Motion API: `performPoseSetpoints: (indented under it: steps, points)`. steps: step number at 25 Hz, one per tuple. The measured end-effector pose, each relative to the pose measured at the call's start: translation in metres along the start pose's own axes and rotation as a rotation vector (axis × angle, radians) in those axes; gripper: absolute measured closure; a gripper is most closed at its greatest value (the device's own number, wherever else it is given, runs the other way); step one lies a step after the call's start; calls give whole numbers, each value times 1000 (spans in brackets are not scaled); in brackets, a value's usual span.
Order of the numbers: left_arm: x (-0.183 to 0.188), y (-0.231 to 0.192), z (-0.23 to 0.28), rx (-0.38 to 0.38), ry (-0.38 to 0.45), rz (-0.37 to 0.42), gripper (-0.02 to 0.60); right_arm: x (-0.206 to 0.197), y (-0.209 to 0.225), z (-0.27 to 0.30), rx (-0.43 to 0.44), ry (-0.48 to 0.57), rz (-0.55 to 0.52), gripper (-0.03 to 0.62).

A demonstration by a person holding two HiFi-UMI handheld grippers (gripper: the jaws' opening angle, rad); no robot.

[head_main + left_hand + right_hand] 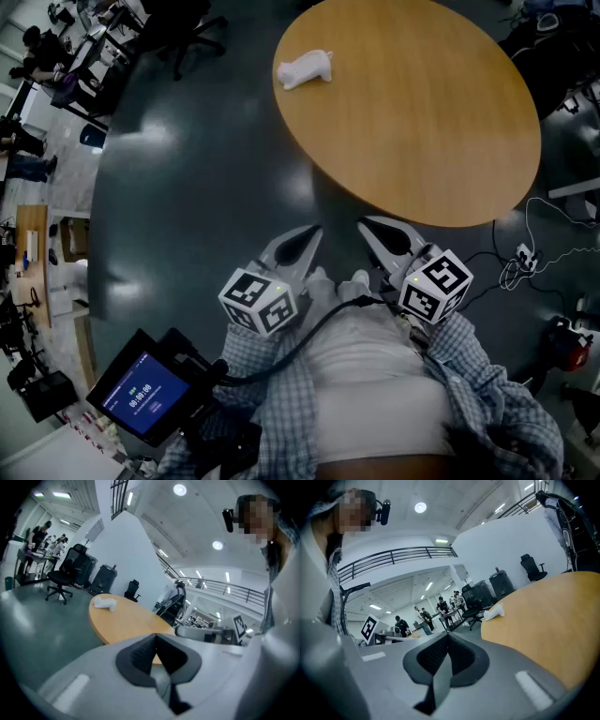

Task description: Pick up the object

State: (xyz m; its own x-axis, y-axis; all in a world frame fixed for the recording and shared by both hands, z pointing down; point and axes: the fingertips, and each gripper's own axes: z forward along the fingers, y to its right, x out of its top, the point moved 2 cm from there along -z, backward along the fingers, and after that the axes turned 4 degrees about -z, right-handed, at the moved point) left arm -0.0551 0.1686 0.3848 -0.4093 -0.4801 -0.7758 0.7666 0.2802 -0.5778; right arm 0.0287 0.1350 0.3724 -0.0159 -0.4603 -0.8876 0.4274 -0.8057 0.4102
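The object, a small white figure [305,68], lies near the far left edge of a round wooden table [422,122]. It also shows in the left gripper view as the white figure [104,603] and in the right gripper view as the white figure [493,612], far ahead of both sets of jaws. My left gripper [305,240] and right gripper [375,231] hang side by side close to the person's body, over the dark floor and short of the table's near edge. The left gripper [156,637] is shut on nothing. The right gripper [448,636] is likewise shut, with nothing held.
A tablet screen [142,395] hangs at the person's waist. Cables and a power strip [523,255] lie on the floor right of the table. Office chairs [63,576] and desks with people [37,56] stand far off on the left.
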Motion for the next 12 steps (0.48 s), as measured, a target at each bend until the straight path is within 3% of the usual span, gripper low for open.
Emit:
performPoseSetpoints:
  steps: [12]
  points:
    - [-6, 8, 3, 14, 4, 0, 578, -2, 2, -9, 18, -5, 0, 588]
